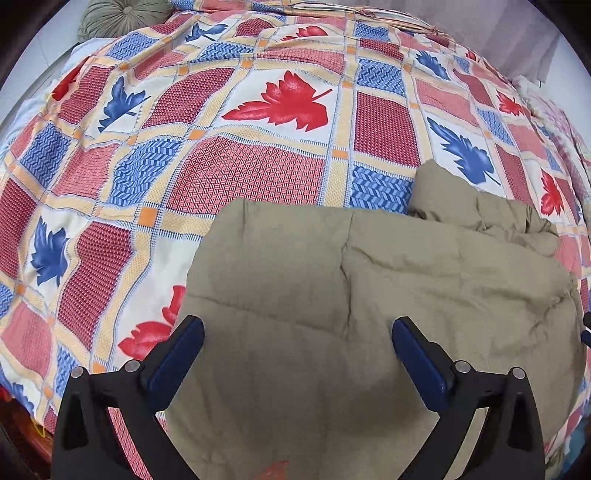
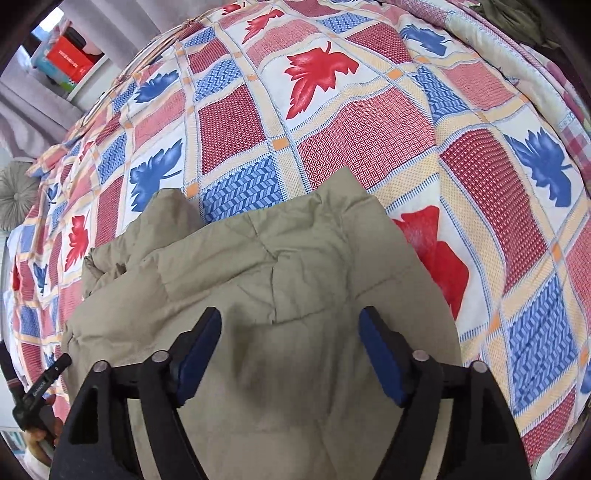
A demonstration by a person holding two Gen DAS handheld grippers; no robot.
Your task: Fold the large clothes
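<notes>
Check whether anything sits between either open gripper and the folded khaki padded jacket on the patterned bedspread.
Nothing visible does. The left gripper and right gripper both hang open directly over the khaki padded jacket, with only bare fabric below them.

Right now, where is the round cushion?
The round cushion sits at the far left corner of the bed in the left view, beyond the leaf-patterned bedspread.

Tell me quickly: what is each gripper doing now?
Left gripper: open, holding nothing, above the khaki jacket.
Right gripper: open, holding nothing, above the same jacket.
</notes>
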